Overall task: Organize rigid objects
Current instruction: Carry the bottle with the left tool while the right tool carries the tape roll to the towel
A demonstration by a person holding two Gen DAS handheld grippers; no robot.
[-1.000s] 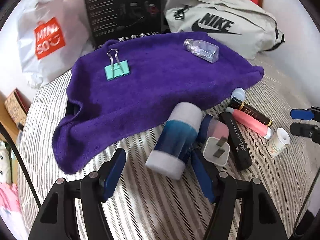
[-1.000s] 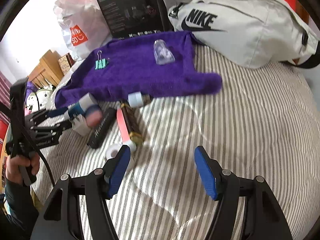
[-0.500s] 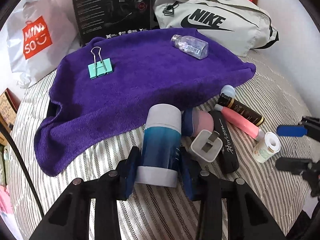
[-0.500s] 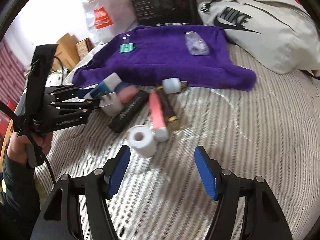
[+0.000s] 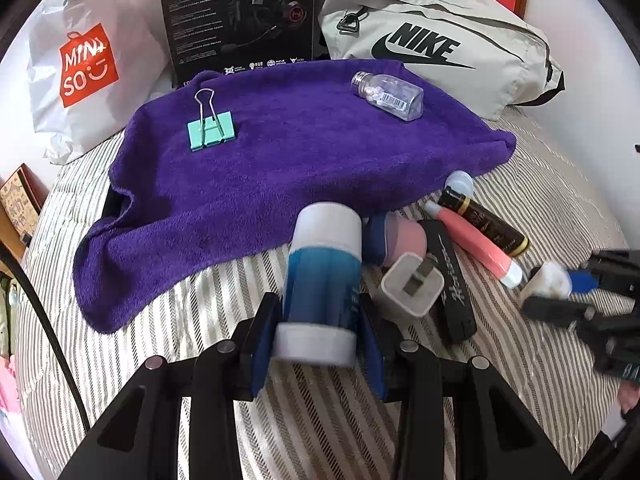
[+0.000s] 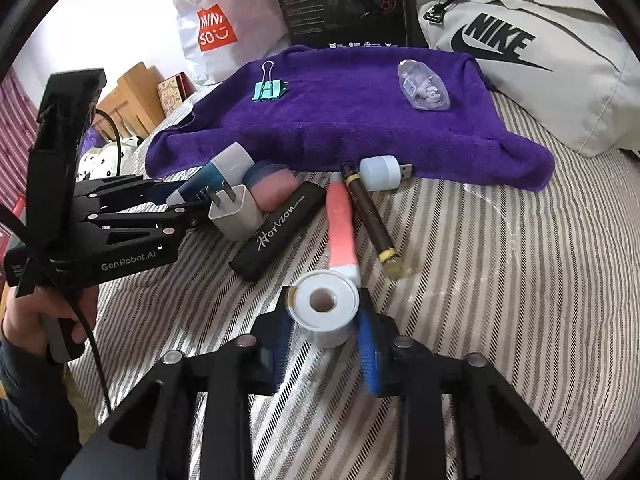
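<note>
Right wrist: fingers [image 6: 325,330] newly around roll [image 6: 326,307]

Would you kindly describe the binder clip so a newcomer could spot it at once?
Find the purple towel spread over the striped bedcover. On its left part lies the mint-green binder clip with silver wire handles; the towel's only other item is a clear plastic bottle.

On the striped bedding lie one purple towel [image 5: 280,168], one teal binder clip [image 5: 211,133], one clear bottle [image 5: 388,96], one white plug adapter [image 5: 412,284], two tubes and one tape roll [image 6: 325,308].
</note>
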